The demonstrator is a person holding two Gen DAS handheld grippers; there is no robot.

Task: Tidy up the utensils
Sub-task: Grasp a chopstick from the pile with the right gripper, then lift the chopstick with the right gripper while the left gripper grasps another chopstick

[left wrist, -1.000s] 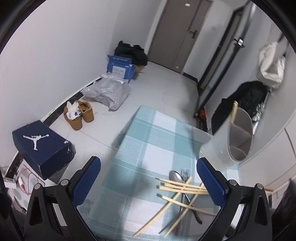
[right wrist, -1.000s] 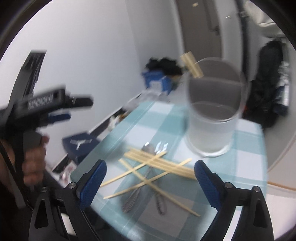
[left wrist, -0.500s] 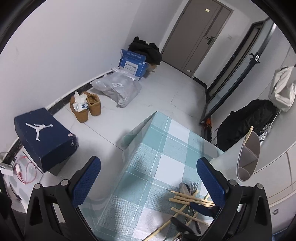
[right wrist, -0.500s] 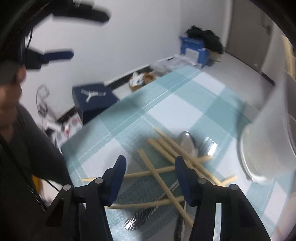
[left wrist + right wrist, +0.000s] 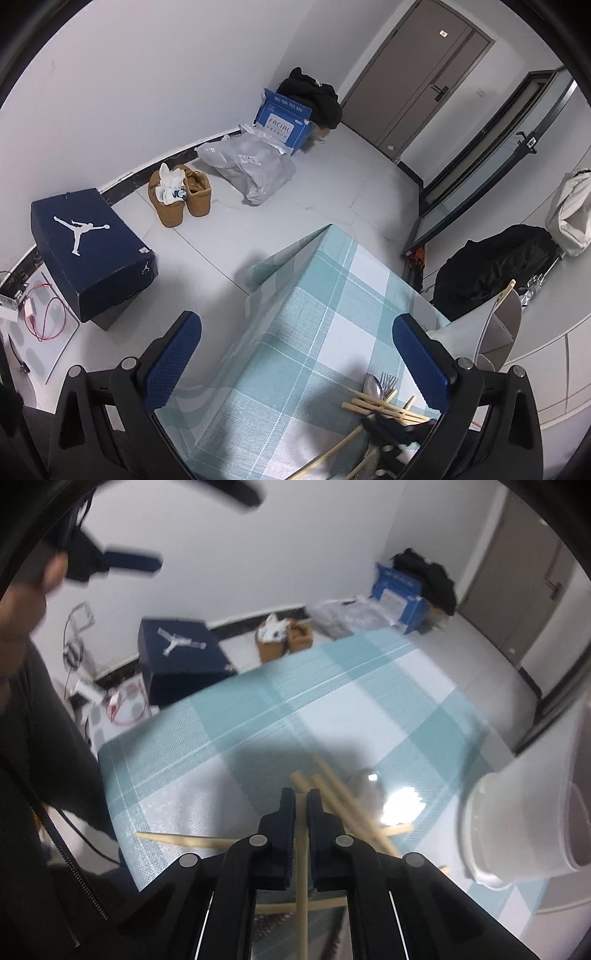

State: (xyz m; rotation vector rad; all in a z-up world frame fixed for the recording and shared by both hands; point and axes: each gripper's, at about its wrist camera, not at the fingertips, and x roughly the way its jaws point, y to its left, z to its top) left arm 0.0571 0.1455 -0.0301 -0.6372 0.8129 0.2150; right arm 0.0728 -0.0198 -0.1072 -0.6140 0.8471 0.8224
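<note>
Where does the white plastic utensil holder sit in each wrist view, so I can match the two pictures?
Left wrist view: the white plastic utensil holder is at the right edge, just beyond the left tool's right finger, with one chopstick standing in it.
Right wrist view: it fills the lower right, blurred, on the checked cloth.
Shared landmark: the navy shoebox with a white jumping figure on the floor.

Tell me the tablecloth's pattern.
Teal and white checks on the tablecloth, clearest in the left wrist view.
</note>
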